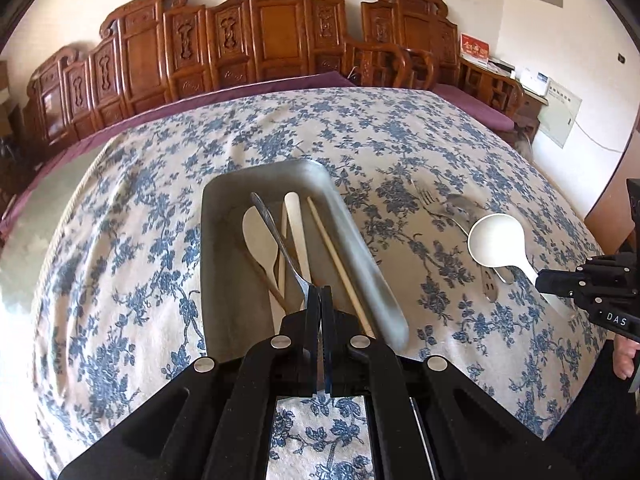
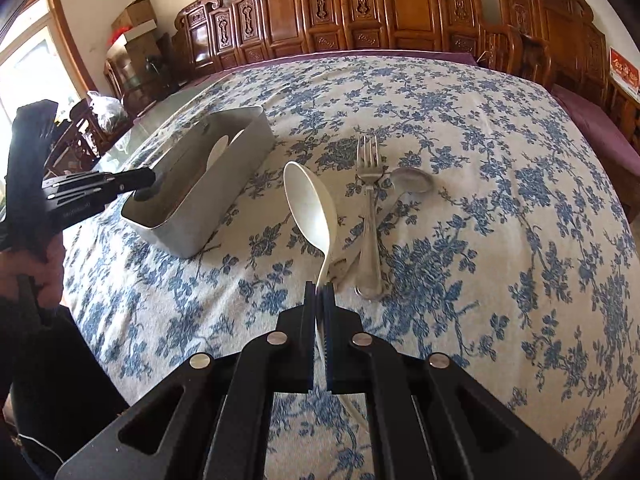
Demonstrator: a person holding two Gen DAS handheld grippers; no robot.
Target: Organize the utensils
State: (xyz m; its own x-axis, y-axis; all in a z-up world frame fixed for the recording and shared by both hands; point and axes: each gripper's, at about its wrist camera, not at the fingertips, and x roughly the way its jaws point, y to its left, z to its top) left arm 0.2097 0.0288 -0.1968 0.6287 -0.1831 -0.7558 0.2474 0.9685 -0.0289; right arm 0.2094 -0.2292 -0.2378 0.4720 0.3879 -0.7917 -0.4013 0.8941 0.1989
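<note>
A grey metal tray lies on the flowered tablecloth and holds white plastic utensils and pale chopsticks. My left gripper is shut on a thin metal utensil that reaches out over the tray's inside. Which end it grips I cannot tell. To the right, my right gripper is shut on the handle of a white ladle-shaped spoon, held above the cloth. A metal fork and a metal spoon lie on the cloth just beyond it. The right wrist view shows the left gripper at the tray's near end.
A carved wooden bench with purple cushions runs along the table's far side. The tablecloth spreads wide to the right of the fork. A person's hand holds the left gripper's grip. Boxes and chairs stand far left.
</note>
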